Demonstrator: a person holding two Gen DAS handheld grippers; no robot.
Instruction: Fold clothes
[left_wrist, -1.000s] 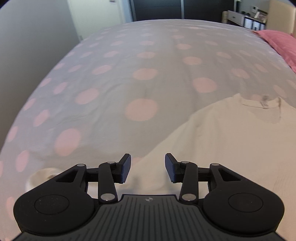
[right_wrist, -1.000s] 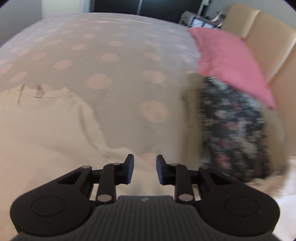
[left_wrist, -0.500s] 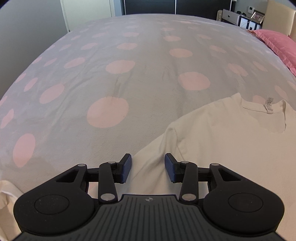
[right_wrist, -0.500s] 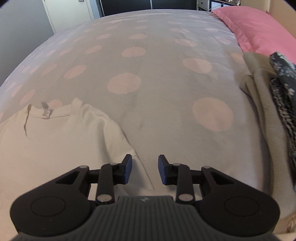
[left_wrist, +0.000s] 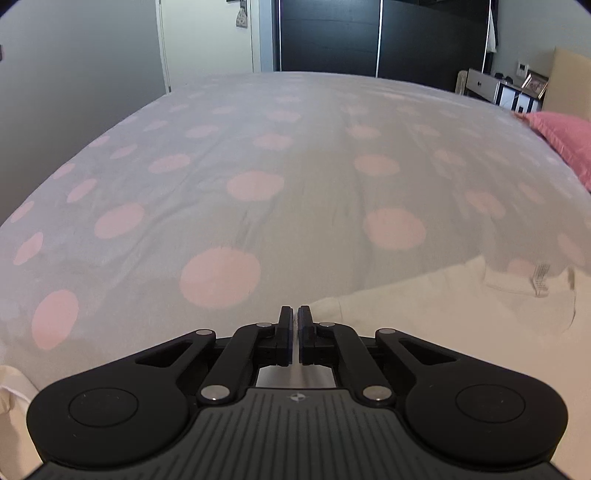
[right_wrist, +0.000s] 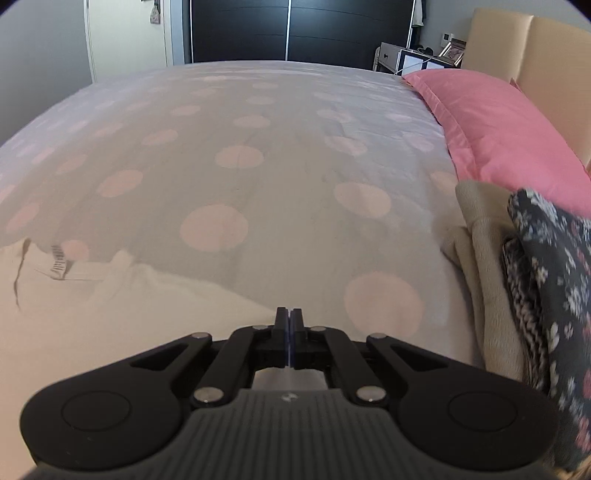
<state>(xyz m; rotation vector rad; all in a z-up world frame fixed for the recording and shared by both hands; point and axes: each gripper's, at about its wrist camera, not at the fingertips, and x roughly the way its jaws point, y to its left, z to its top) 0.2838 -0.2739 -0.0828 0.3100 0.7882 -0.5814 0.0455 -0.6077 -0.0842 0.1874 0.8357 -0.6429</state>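
**Both sleeves pinched for the first fold**

Nearest the camera, the left hand-held gripper (left_wrist: 294, 317) is seen fully closed, a thin sliver of white cloth nipped between its pads at the edge of the shirt's (left_wrist: 443, 325) sleeve. The right hand-held gripper (right_wrist: 289, 319) is likewise closed tight at the opposite sleeve edge of the shirt (right_wrist: 110, 314); whether cloth is actually caught there cannot be told, as the pads meet with nothing visible between them.

The step in hand is judged to be the taking-up of both sleeves for a first fold. It is best done if both grips are confirmed before any lift, the two sides are raised together and evenly, and the cloth is kept taut so that no crease is dragged in.

The shirt is laid flat on the spotted bed (left_wrist: 258, 177), close to the near edge. Its collar (left_wrist: 532, 280), marked by a small label (right_wrist: 59, 262), is pointed away toward the far side of the bed, so the long axis is run from near to far. Beyond, to the right, a pile of other clothes (right_wrist: 517, 266) and a pink pillow (right_wrist: 491, 129) are seen.
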